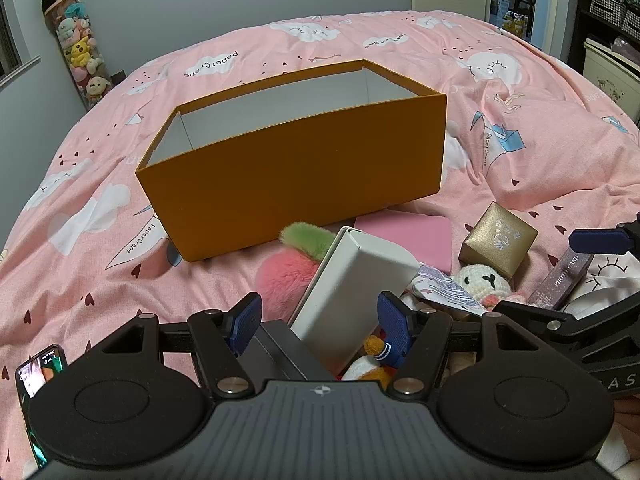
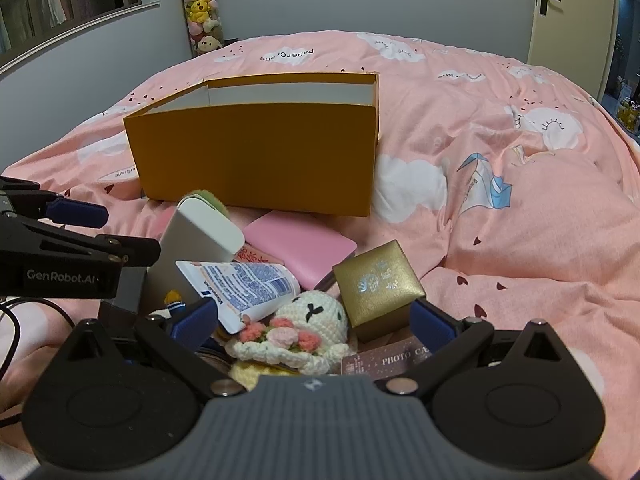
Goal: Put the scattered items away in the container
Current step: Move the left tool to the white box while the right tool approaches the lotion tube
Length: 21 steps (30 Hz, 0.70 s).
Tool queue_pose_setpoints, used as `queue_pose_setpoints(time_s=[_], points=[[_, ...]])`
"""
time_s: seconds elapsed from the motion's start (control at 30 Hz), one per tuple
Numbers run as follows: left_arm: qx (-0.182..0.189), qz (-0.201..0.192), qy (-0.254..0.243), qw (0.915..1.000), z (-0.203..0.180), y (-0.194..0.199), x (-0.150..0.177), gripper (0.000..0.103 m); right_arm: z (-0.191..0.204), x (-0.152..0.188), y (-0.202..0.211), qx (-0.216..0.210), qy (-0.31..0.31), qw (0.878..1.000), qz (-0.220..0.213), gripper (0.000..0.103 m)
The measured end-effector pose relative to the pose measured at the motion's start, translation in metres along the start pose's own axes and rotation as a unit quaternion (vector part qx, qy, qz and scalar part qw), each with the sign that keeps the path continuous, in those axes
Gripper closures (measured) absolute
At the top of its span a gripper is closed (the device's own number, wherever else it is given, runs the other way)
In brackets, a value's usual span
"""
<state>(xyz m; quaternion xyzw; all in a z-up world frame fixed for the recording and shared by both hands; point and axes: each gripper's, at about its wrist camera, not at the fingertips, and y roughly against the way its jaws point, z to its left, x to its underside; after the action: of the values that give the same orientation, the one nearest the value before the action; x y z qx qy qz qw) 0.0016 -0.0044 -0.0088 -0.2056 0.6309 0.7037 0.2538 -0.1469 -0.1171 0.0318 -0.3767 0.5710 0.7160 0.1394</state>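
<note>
An open orange box (image 1: 296, 168) stands on the pink bedspread; it also shows in the right wrist view (image 2: 256, 160). In front of it lies a pile: a white box (image 1: 352, 292), a pink plush peach (image 1: 284, 272), a pink case (image 2: 300, 248), a gold gift box (image 2: 376, 288), a crocheted white doll (image 2: 308, 320), a white tube (image 2: 244, 284) and a photo card box (image 2: 392, 358). My left gripper (image 1: 320, 320) is open, its pads on either side of the white box. My right gripper (image 2: 314, 322) is open around the doll and gold box.
A phone (image 1: 38, 372) lies at the left gripper's lower left. A tall clear tube of plush toys (image 1: 78, 52) stands against the far wall. A door (image 2: 568, 12) is at the back right. The bedspread (image 2: 520, 220) is wrinkled to the right.
</note>
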Motion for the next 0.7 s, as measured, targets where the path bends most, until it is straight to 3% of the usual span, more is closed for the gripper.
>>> queue_pose_setpoints(time_s=[0.7], points=[[0.011, 0.005, 0.001, 0.9999, 0.0007, -0.0005, 0.0007, 0.028, 0.0005, 0.0017, -0.0027, -0.003, 0.003, 1.0, 0.006, 0.001]])
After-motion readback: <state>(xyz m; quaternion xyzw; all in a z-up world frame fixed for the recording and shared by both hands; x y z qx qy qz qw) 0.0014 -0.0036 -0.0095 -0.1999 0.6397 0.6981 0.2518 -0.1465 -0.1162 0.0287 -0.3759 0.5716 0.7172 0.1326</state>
